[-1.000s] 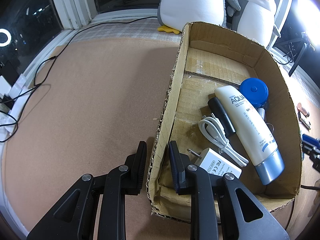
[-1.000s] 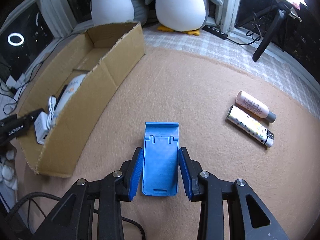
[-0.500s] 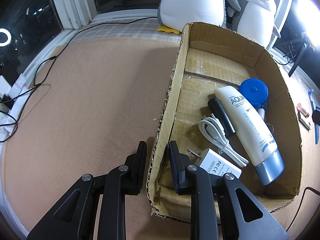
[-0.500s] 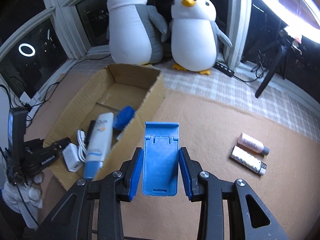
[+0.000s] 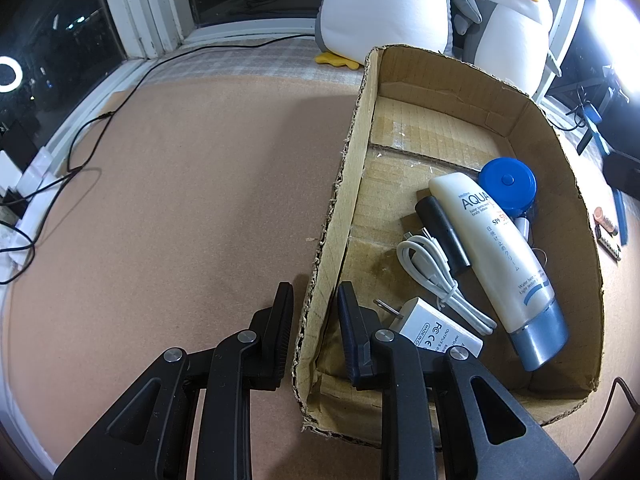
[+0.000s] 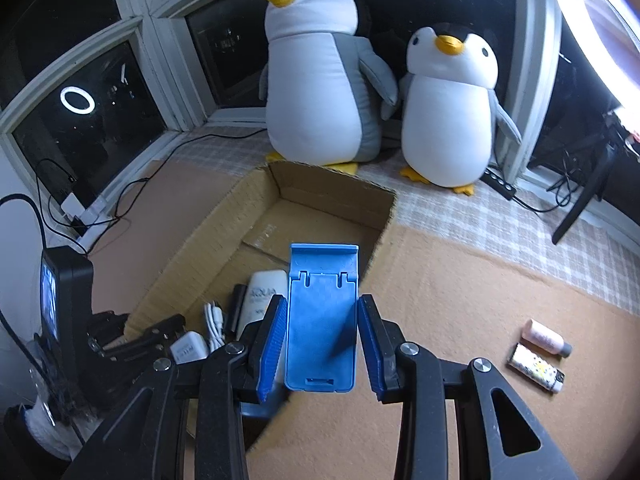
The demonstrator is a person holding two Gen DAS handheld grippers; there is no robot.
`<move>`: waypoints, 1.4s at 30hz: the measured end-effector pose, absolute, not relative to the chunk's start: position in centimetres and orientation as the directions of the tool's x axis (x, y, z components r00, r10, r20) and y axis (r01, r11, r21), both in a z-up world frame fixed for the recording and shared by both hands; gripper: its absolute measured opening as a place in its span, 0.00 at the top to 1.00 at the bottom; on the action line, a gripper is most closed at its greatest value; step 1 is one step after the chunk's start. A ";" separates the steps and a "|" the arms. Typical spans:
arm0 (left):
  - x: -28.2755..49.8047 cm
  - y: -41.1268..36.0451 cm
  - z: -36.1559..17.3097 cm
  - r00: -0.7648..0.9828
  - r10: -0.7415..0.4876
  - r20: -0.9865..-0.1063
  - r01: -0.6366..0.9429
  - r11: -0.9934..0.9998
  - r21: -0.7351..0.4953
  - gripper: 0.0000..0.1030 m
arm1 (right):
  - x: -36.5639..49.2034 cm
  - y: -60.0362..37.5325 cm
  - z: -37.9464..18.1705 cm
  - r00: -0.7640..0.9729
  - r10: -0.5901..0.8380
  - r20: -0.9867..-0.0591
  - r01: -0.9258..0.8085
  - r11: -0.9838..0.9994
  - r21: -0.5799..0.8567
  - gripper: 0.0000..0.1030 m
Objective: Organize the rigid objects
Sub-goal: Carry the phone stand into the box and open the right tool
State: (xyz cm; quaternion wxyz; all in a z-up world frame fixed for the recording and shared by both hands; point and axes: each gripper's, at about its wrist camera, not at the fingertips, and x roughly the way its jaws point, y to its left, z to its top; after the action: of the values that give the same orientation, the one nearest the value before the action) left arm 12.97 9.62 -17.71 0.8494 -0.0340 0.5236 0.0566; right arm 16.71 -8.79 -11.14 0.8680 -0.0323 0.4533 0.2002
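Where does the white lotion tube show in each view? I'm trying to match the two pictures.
Left wrist: the lotion tube lies diagonally in the right half, inside the cardboard box.
Right wrist: the tube shows lower centre-left, partly hidden behind the left jaw.
Shared landmark: the box.

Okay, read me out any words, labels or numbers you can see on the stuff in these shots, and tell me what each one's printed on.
"AQUA", "body lotion", "SPF": lotion tube.
"FC", "CE", "MADE IN C...": white charger.
Tube's Japanese line and small blue print near its cap: too small to read.
Patterned lighter and pink bottle: no legible text.
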 end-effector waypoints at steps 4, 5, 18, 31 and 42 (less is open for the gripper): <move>13.0 9.6 -17.7 0.446 0.061 -0.893 -0.132 0.991 0.002 0.79 | 17.2 -7.2 -11.3 0.503 0.332 -0.798 -0.395 0.909 0.129 0.68; 13.0 9.6 -17.7 0.446 0.061 -0.893 -0.133 0.991 0.001 0.79 | 17.3 -7.0 -11.3 0.503 0.334 -0.798 -0.399 0.908 0.129 0.68; 13.0 9.6 -17.7 0.446 0.061 -0.893 -0.133 0.991 0.001 0.79 | 18.7 -4.7 -12.6 0.484 0.334 -0.809 -0.419 0.900 0.120 0.68; 12.9 9.7 -17.7 0.446 0.061 -0.893 -0.133 0.991 0.001 0.79 | 19.0 -4.1 -12.9 0.488 0.316 -0.813 -0.423 0.901 0.096 0.63; 12.9 9.7 -17.7 0.446 0.061 -0.893 -0.132 0.991 0.001 0.79 | 18.8 -4.3 -12.5 0.505 0.301 -0.809 -0.420 0.904 0.074 0.46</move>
State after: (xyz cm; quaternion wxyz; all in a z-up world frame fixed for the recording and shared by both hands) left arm 12.93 9.68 -17.73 0.8496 -0.0342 0.5232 0.0569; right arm 18.82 -4.27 -12.45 0.8648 -0.0663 0.4520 0.2085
